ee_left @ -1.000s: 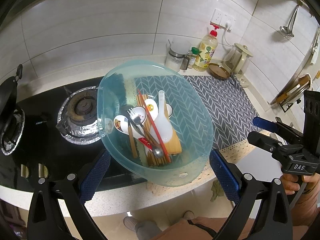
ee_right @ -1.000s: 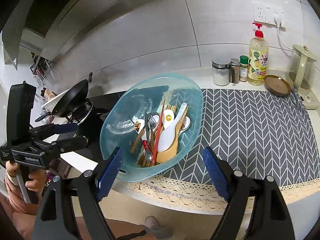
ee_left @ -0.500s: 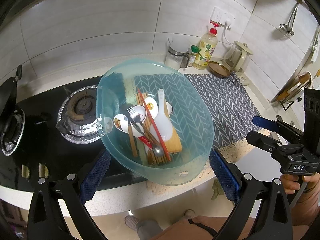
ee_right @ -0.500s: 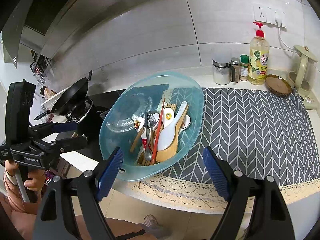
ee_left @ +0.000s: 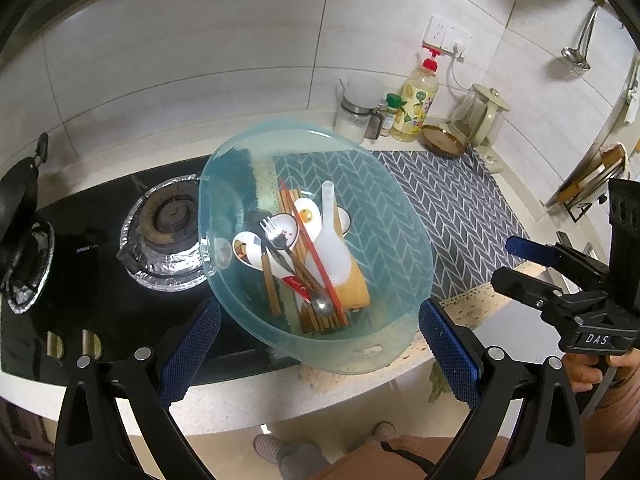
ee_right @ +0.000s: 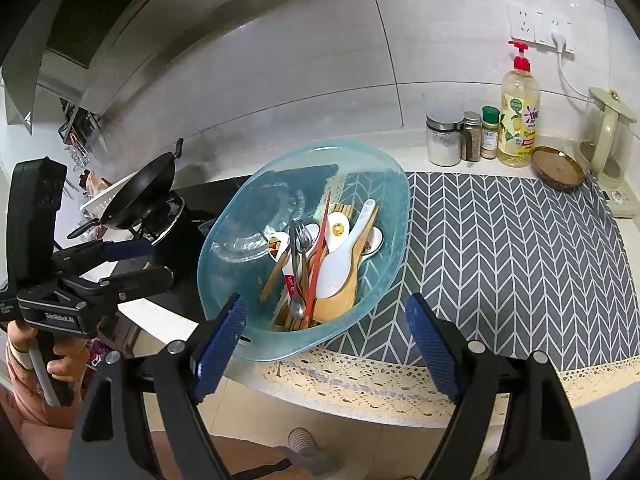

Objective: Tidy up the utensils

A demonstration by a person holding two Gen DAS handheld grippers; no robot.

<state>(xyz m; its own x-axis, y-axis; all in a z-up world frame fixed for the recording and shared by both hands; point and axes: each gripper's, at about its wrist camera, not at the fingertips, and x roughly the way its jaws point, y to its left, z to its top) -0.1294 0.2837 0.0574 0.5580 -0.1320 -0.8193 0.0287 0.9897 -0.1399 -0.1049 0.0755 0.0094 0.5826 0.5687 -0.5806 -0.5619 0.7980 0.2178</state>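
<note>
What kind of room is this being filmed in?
Most likely a home kitchen: a gas burner on a black hob, a wok under a range hood, and a dish soap bottle beside spice jars on the tiled counter.

The lower ends of the chopsticks [ee_left: 320, 320] lie buried under the wooden spatula [ee_left: 352, 290] and steel spoon [ee_left: 322, 304], so their count cannot be told. The wok [ee_left: 18, 200] is cut off by the left wrist view's left edge. The labels on the dish-soap bottle [ee_right: 519, 116] and spice jars [ee_right: 490, 132] are too small to read.
</note>
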